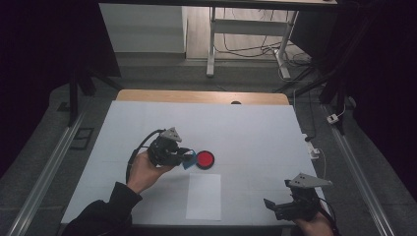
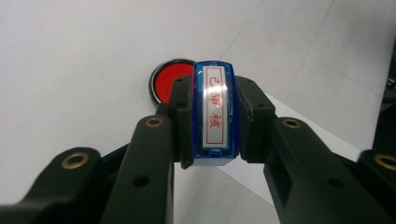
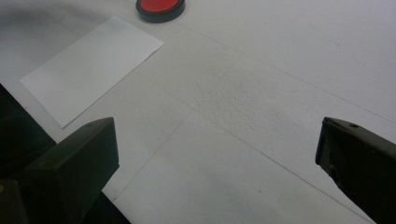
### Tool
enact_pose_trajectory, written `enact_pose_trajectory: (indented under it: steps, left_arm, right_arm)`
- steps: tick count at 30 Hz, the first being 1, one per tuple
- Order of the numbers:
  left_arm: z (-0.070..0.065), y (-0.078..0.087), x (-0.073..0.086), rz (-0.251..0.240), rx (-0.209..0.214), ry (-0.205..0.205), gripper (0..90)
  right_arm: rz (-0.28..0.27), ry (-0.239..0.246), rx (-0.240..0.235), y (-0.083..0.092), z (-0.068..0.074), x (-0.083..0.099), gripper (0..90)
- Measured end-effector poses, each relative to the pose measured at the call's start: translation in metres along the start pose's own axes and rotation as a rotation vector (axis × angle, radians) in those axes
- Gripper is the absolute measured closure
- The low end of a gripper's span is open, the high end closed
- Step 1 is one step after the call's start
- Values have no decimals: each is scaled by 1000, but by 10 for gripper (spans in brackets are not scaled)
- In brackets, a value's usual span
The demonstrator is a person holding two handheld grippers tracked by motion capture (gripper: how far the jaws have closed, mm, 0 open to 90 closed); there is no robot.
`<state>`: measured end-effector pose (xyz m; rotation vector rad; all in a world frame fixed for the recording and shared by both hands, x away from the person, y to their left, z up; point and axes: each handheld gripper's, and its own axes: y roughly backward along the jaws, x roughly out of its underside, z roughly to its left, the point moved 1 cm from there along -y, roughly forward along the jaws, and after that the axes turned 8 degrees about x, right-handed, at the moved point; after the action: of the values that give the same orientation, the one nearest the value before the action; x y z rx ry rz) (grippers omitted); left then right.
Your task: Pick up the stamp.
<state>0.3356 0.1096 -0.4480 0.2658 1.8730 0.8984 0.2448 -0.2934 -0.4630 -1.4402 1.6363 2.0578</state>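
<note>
My left gripper (image 1: 184, 156) is shut on a blue stamp (image 2: 214, 112) with red characters on its white label; in the high view the blue stamp (image 1: 189, 160) hangs just left of a round red ink pad (image 1: 205, 159) in a black case. From the left gripper view the ink pad (image 2: 169, 84) lies just beyond the stamp. A white sheet of paper (image 1: 204, 195) lies on the table in front of the pad. My right gripper (image 1: 275, 206) stands open at the table's near right, nothing between its jaws. Its own view has the paper (image 3: 91, 67) and the ink pad (image 3: 160, 7) at upper left.
The white table top (image 1: 255, 142) ends in a wooden strip at the back. Dark floor rails run along both sides. A desk frame with cables stands beyond the table.
</note>
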Motion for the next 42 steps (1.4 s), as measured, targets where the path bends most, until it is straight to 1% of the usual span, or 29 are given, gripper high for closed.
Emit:
enact_pose_trajectory:
  steps: [3,6,7,13,14,18,23,32,37,39,42]
  left_arm:
    - [-4,3,3,-8,1,-4,699]
    - [-6,6,6,-22,11,1,699]
    - [-6,7,7,-24,18,6,699]
    - [-10,13,13,-48,21,26,699]
    - [-11,13,14,-47,26,27,699]
    - [-16,14,16,-47,30,14,698]
    - [-25,18,18,-76,52,-5,698]
    - [-42,20,21,-109,107,-62,699]
    - [-47,16,21,-109,146,-82,699]
    - [-49,14,21,-114,176,-97,699]
    - [-54,10,19,-108,187,-116,699]
  right_arm:
    - [-1,2,0,0,0,0,0]
    - [-1,1,-1,0,0,0,0]
    - [-2,1,-2,0,0,0,0]
    - [-2,3,-4,0,0,0,0]
    - [-3,2,-5,0,0,0,0]
    - [-2,5,-4,0,1,0,0]
    - [-2,7,-4,0,1,0,0]
    - [-2,6,-5,0,1,0,0]
    - [-1,8,-6,0,1,0,0]
    - [-1,11,-5,0,1,0,0]
    - [-1,9,-5,0,1,0,0]
